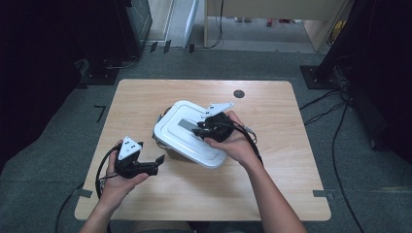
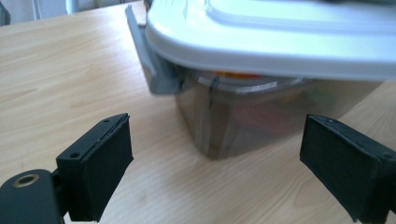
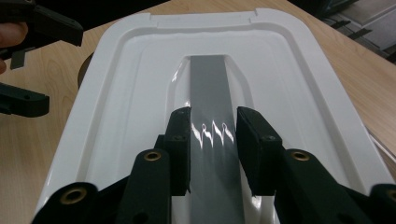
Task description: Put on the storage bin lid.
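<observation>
Right claw (image 3: 212,140) pinches the grey handle (image 3: 210,93) of the white lid (image 1: 187,131) mid-worktop (image 1: 272,194), lid's long axis running 11 to 5 o'clock (slightly tilted). Left claw (image 2: 215,172) spread wide, at the box's (image 2: 243,116) 8 o'clock.

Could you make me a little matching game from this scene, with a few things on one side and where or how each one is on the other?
Things:
1. left gripper
2. right gripper
3. lid
4. box

States:
A. white, tilted on top of the box
B. open, held apart from the box
C. clear, standing on the table under the lid
D. jaws on either side of the lid's grey handle

Pairs: 1-B, 2-D, 3-A, 4-C
</observation>
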